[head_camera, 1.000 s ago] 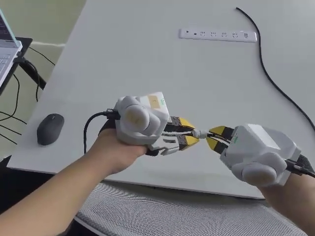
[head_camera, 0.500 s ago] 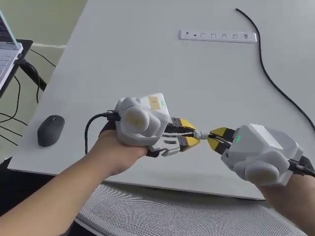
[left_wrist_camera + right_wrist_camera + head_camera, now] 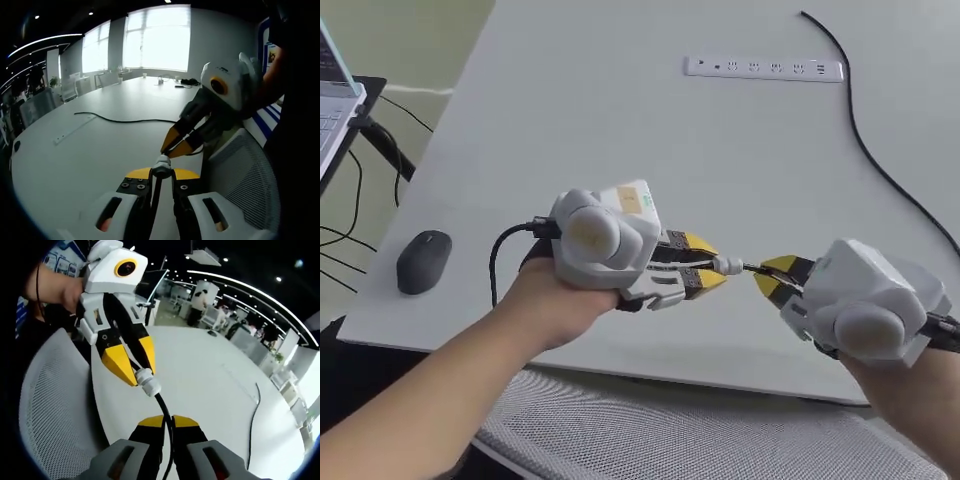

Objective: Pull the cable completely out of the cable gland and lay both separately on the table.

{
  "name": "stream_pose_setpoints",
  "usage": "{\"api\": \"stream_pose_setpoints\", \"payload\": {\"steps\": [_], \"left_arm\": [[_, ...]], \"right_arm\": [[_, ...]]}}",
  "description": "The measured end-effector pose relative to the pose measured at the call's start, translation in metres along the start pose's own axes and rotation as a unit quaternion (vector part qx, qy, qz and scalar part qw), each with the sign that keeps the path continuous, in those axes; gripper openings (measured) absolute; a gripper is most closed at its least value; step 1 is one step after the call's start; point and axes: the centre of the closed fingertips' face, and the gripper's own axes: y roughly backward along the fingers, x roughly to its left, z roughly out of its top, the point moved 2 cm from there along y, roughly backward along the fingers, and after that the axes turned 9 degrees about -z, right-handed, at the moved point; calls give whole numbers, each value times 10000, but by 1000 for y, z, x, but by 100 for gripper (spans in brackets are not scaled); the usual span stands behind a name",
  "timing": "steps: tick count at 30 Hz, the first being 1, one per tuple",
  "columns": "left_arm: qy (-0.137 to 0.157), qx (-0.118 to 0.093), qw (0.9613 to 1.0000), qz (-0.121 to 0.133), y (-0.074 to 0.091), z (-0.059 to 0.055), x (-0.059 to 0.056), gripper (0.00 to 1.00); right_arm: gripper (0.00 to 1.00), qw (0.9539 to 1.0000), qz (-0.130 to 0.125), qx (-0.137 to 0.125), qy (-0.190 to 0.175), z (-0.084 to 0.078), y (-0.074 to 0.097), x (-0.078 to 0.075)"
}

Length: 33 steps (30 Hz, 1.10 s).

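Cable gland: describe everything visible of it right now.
The cable gland is a small white plastic-looking fitting with a rounded nut end. It is held in the air above the table, roughly level, clamped between the yellow tips of the left gripper. A thin black cable leaves its free end and runs to the right gripper, shut on it. The cable is not yet out.

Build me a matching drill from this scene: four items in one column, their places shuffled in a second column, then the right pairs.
Items:
1. cable gland
2. cable leaving the gland
3. power strip
4. mouse

Places:
A. near the left edge of the table
B. pinched in the right claw
C. lying at the table's far side
D. pinched in the left claw

Pairs: 1-D, 2-B, 3-C, 4-A
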Motion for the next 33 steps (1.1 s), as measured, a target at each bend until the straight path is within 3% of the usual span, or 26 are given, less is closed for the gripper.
{"api": "stream_pose_setpoints", "payload": {"steps": [3,15,21,25,33], "left_arm": [[6,-9,10000,11,-1,1,0,15],[1,-28,10000,12,-3,2,0,15],[-4,-38,10000,12,-2,3,0,15],[1,-39,10000,15,-1,3,2,15],[4,-33,10000,36,3,2,5,15]], "right_arm": [[0,9992,-15,43,-393,-5,0,-2],[0,9945,-171,217,-1014,-24,0,-12],[0,9884,-224,364,-1458,-34,-1,-18],[0,9800,-279,491,-1908,-43,-4,-21],[0,9712,-418,727,-2230,-62,-9,-26]]}}
